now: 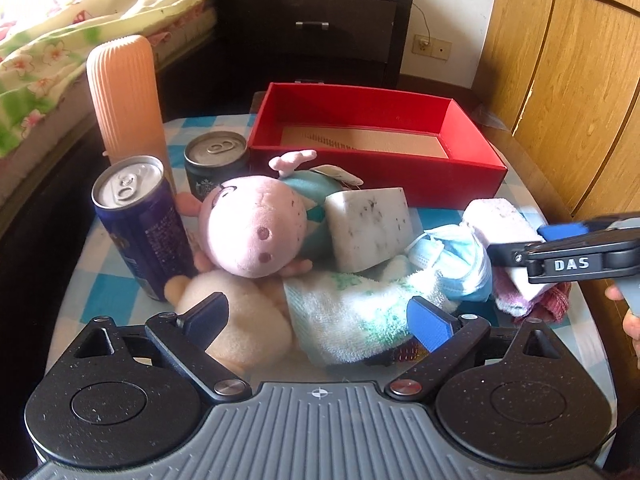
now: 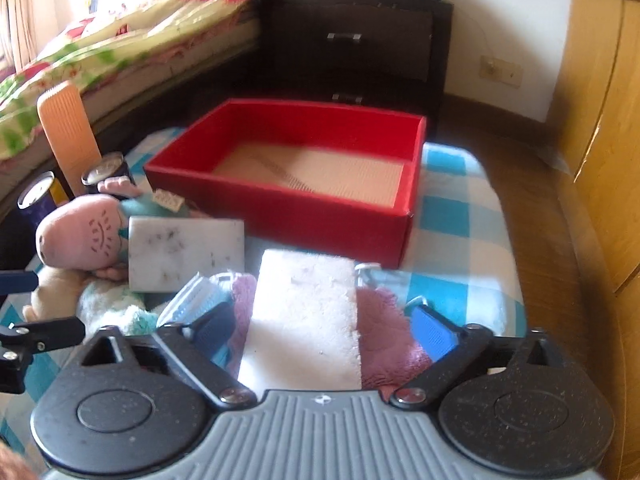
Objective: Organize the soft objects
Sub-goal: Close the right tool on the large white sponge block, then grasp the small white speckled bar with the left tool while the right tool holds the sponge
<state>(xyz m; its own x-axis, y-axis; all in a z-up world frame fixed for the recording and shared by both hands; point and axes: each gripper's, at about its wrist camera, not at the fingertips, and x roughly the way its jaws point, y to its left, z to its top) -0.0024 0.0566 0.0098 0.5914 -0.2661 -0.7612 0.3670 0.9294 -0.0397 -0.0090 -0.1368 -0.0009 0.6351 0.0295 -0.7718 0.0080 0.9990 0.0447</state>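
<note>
White sponge block (image 2: 304, 316) sits between right gripper (image 2: 324, 326) fingers, on top of pink towel (image 2: 386, 344); gaps show either side of it, pads not pressing, jaws partly open. Second speckled white sponge (image 2: 186, 254) lies ahead-left of that gripper, leaning on pink plush pig (image 2: 78, 236). Blue face mask (image 2: 196, 294) just left of the near finger. Red box (image 2: 288, 204) straight ahead, beyond the sponge, only its cardboard floor showing. Left gripper (image 1: 320, 320) jaws wide, nothing gripped, hovering over white-green towel (image 1: 352, 316) and cream plush (image 1: 244, 320). Two cans ahead-left of it: purple can (image 1: 140, 224), black can (image 1: 216, 164); orange ribbed bottle (image 1: 126, 96) behind them. All on a blue checked tablecloth (image 2: 452, 216).
</note>
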